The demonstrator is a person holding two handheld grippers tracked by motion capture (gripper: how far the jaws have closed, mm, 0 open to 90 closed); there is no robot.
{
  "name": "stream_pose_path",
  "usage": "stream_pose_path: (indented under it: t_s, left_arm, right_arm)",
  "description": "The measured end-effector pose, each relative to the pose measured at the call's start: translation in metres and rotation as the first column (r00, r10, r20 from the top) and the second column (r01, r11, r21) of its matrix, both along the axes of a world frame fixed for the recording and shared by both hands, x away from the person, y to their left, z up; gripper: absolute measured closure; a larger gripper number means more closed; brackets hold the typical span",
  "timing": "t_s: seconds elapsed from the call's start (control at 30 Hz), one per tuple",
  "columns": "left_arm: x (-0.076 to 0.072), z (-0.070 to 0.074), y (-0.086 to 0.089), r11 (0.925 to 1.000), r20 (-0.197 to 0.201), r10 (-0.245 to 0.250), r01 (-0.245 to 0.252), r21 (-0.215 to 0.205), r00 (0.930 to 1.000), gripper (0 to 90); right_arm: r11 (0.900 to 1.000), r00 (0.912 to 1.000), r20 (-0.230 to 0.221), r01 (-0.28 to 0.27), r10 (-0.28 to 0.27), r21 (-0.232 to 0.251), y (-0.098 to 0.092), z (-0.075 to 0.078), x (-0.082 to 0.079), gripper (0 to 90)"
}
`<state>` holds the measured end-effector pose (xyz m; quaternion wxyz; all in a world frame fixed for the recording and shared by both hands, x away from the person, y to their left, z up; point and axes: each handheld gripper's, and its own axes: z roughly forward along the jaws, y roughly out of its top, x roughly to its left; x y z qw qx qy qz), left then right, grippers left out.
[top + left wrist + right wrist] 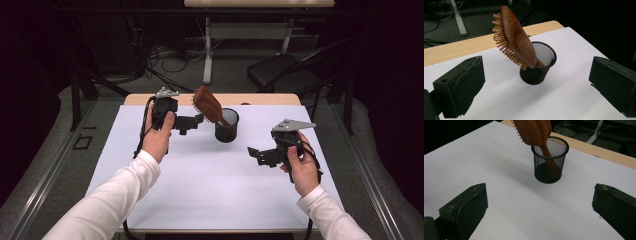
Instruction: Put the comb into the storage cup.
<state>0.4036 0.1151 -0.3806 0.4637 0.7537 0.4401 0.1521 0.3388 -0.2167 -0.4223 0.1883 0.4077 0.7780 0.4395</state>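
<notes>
A white rectangular sheet (pixel 200 185) is covering most of the pale wooden table (pixel 150 99), and everything else is sitting or hovering relative to the black wire-mesh cup (pixel 226 125) standing on the sheet's far half. Leaning in that cup is a brown oval wooden hairbrush (pixel 208 103), handle down inside the mesh, head tilting up and away over the rim (its pale pegs are pointing toward the table's far edge in the left gripper view). The left gripper (pixel 192 121) is hovering just beside the cup on the person's left, its jaws standing wide apart and gripping nothing. The right gripper (pixel 256 153) is hanging nearer the person than the cup and off to its right, well apart from it, jaws likewise spread wide and empty.
</notes>
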Motion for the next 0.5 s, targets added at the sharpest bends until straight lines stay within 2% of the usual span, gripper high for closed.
stream_pose_path:
  t_s: [0.37, 0.5]
  left_arm:
    - [-0.011, 0.0, 0.013, 0.9998, 0.009, -0.005, 0.005, 0.019, 0.9999, 0.5]
    - [-0.013, -0.004, 0.024, 0.9997, 0.001, 0.02, -0.02, 0.015, 0.9998, 0.5]
  right_arm:
    - [0.997, 0.9998, -0.018, 0.006, -0.007, -0.071, -0.003, -0.001, -0.002, 0.0]
    - [0.996, 0.9996, -0.014, 0.024, -0.025, -0.086, -0.007, -0.001, -0.002, 0.0]
